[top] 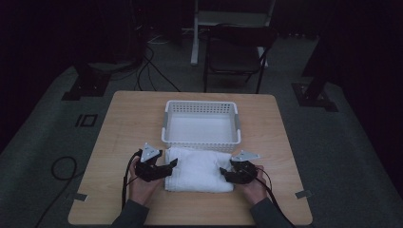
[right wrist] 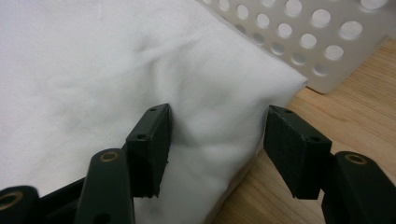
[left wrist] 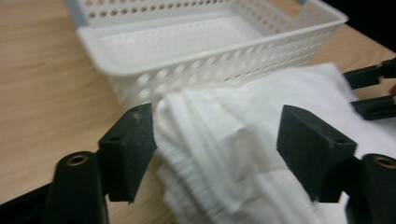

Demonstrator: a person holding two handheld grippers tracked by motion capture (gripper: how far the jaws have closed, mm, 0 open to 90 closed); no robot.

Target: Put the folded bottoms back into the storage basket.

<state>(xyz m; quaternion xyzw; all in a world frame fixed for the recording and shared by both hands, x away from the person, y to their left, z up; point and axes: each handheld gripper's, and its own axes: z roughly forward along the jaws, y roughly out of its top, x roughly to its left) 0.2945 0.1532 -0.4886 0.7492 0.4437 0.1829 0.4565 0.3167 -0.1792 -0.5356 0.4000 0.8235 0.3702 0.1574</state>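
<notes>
A folded white towel (top: 198, 170) lies on the wooden table (top: 123, 123) just in front of a white perforated basket (top: 201, 123), which holds nothing. My left gripper (top: 167, 167) stands open at the towel's left end; its jaws straddle the folded edge of the towel (left wrist: 219, 154). At the right end my right gripper (top: 226, 174) is open too, jaws either side of the towel's (right wrist: 116, 74) corner, one pad resting on the cloth. The basket (left wrist: 210, 42) sits close behind the towel. The right gripper's black jaws (left wrist: 373, 88) show at the far side of the left gripper view.
A dark folding chair (top: 236, 54) and a white stand (top: 199, 28) are on the floor beyond the table. Cables (top: 62, 166) trail over the grey carpet at left. Bare wood lies on both sides of the basket (right wrist: 317, 42).
</notes>
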